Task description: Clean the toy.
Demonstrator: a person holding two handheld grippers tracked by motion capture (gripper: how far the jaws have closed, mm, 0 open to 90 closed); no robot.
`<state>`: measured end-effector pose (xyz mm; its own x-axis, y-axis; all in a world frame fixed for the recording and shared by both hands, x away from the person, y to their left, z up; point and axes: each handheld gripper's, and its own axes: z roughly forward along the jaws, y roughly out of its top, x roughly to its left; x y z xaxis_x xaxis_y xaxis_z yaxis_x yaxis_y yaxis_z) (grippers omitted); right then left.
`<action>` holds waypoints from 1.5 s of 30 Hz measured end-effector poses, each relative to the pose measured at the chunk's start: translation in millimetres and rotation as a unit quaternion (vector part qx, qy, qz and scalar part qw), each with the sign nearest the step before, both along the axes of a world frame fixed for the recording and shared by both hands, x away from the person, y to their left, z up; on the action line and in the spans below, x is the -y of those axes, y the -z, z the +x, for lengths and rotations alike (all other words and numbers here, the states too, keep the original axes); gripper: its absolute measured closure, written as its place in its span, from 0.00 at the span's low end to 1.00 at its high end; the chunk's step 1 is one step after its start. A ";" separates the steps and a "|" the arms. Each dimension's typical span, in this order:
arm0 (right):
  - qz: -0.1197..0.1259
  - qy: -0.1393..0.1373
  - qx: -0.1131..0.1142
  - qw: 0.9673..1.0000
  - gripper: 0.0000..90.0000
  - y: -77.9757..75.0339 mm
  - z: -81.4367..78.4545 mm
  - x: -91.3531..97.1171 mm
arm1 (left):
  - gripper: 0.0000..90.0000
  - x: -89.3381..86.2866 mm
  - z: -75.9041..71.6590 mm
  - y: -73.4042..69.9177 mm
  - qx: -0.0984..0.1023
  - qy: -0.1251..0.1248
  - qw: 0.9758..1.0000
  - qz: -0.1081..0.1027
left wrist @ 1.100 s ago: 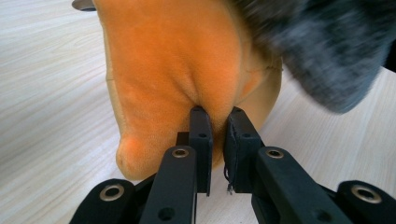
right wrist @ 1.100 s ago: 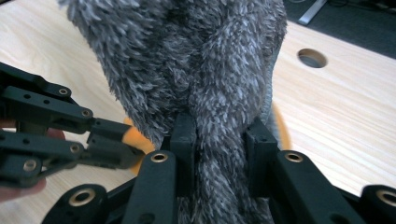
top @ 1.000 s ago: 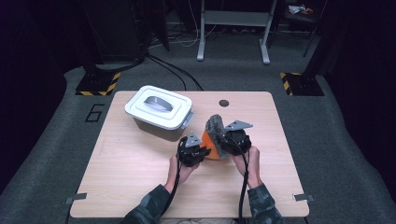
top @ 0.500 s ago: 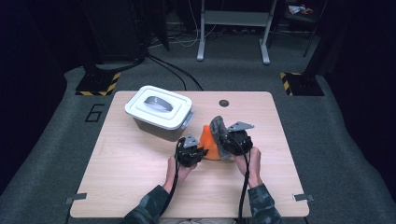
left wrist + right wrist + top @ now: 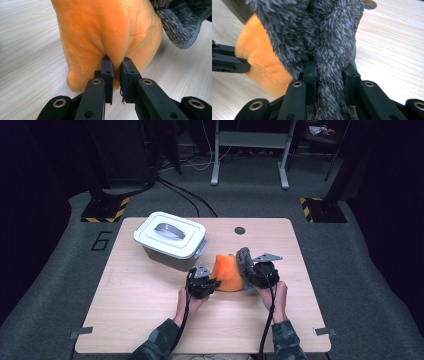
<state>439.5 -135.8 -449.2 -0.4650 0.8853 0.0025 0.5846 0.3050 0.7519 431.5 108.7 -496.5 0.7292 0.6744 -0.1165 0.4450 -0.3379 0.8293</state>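
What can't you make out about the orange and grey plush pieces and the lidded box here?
- Orange plush fabric piece: left gripper view, top edge cuts it off.
- Grey fuzzy fabric piece: right gripper view, fills the frame; shape unclear.
- White lidded plastic box: high view, lid hides contents.

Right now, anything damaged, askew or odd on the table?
Only minor wear: a frayed thread hangs from one finger of the left gripper, which pinches a fold of the orange plush. The right gripper clamps the grey fuzzy fabric. The lidded white bin sits closed, angled to the table edge.
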 end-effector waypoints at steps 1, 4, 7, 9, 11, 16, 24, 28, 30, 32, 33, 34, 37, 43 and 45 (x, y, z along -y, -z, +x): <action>-0.002 0.000 -0.001 1.000 0.78 0.9 0.5 1.7 | 0.91 0.0 -0.1 0.4 0.000 -0.001 1.000 -0.002; -0.003 0.005 -0.007 1.000 0.78 2.6 0.9 4.5 | 0.91 -0.9 -0.1 1.4 -0.003 -0.001 1.000 -0.003; -0.001 0.023 -0.017 1.000 0.78 9.0 4.6 8.7 | 0.91 -3.8 1.3 2.6 -0.005 -0.003 1.000 -0.004; -0.003 0.024 -0.024 0.999 0.78 13.5 7.5 12.3 | 0.91 -4.4 2.0 2.5 -0.005 -0.002 1.000 -0.002; 0.005 0.029 -0.033 0.999 0.78 17.5 9.7 14.5 | 0.91 -3.9 1.9 2.6 -0.006 -0.003 1.000 -0.003; 0.012 0.030 -0.047 0.998 0.78 23.9 14.8 17.9 | 0.91 -4.0 1.9 2.8 -0.005 -0.003 1.000 -0.003; -0.004 0.041 -0.082 0.996 0.78 46.4 23.8 17.1 | 0.91 -4.9 2.4 3.4 -0.007 -0.004 1.000 -0.004; -0.004 0.043 -0.079 0.996 0.79 48.0 23.7 19.7 | 0.91 -6.0 1.6 3.8 -0.001 -0.008 1.000 -0.003; 0.001 0.051 -0.065 0.997 0.79 40.7 19.7 23.5 | 0.91 -6.2 1.1 3.9 -0.003 -0.008 1.000 -0.006; 0.006 0.051 -0.060 0.997 0.79 36.2 17.4 25.3 | 0.91 -6.4 1.2 4.0 -0.003 -0.008 1.000 -0.008; 0.007 0.051 -0.040 0.998 0.79 24.0 11.3 26.9 | 0.91 -6.8 1.3 4.2 -0.004 -0.007 1.000 -0.009; 0.007 0.049 -0.031 0.998 0.79 16.8 7.9 26.2 | 0.91 -6.8 1.4 4.5 -0.004 -0.007 1.000 -0.010; 0.005 0.040 -0.006 0.999 0.79 1.7 1.0 21.7 | 0.91 -6.8 1.1 5.1 -0.004 -0.007 1.000 -0.013; -0.017 -0.023 0.029 0.999 0.78 -32.7 -13.2 -23.0 | 0.91 -7.4 0.4 5.7 -0.002 -0.007 1.000 -0.014; -0.020 -0.032 0.032 0.999 0.78 -33.9 -13.3 -29.3 | 0.91 -7.2 0.4 5.5 -0.002 -0.006 1.000 -0.013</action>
